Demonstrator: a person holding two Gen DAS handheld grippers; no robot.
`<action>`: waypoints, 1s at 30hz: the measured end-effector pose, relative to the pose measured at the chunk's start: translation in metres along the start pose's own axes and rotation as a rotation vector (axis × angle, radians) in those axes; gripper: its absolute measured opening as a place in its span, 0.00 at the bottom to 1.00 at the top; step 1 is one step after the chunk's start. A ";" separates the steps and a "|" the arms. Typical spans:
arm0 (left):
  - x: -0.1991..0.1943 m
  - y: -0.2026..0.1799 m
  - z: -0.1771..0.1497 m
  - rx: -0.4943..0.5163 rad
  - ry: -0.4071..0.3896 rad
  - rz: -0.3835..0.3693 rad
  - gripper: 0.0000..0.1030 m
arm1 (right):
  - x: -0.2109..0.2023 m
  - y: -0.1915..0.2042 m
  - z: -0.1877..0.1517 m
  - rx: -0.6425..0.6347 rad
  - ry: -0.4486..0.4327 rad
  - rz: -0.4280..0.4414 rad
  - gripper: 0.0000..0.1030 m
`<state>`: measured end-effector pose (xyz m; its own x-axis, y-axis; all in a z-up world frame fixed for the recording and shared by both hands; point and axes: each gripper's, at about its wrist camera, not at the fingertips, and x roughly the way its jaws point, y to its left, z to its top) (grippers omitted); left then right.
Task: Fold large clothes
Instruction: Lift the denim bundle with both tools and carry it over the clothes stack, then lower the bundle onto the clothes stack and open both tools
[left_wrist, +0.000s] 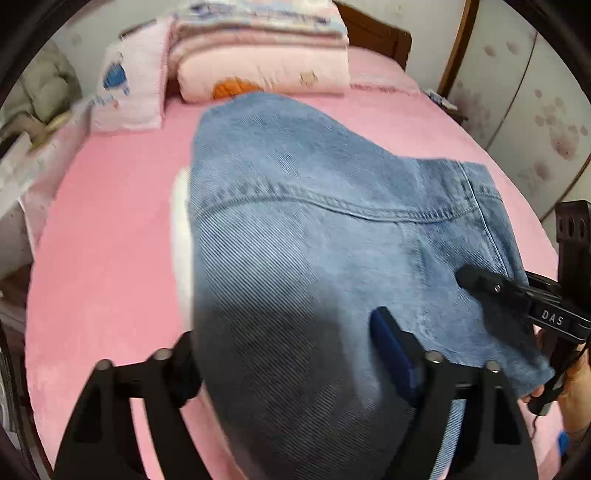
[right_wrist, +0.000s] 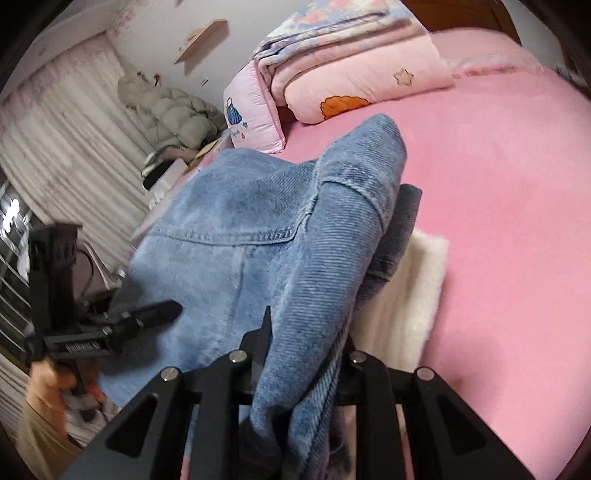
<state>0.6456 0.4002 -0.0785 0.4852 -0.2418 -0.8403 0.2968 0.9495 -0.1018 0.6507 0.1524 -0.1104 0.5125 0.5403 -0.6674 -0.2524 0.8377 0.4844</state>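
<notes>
Blue denim jacket (left_wrist: 295, 206), pink bedsheet (left_wrist: 110, 240)

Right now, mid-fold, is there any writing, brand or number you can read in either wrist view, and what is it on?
"DAS": white letters on the black body of the right gripper, seen from the left wrist view.
Raised lettering on the left gripper body in the right wrist view: too blurred to read.
Small writing under the blue bag picture on the pink pillow: too small to read.
Nothing readable on the denim jacket.
</notes>
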 end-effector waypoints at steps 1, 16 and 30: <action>-0.008 -0.003 -0.004 -0.003 -0.031 0.028 0.90 | 0.000 0.001 0.000 -0.016 -0.004 -0.017 0.28; -0.025 -0.030 -0.016 0.057 -0.177 0.432 1.00 | -0.085 0.040 -0.041 -0.354 -0.123 -0.399 0.57; -0.034 -0.024 -0.040 0.006 -0.226 0.447 1.00 | -0.063 0.019 -0.063 -0.297 -0.063 -0.385 0.54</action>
<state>0.5887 0.3943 -0.0687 0.7318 0.1504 -0.6648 0.0239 0.9691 0.2456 0.5618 0.1397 -0.0951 0.6607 0.1886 -0.7266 -0.2533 0.9672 0.0207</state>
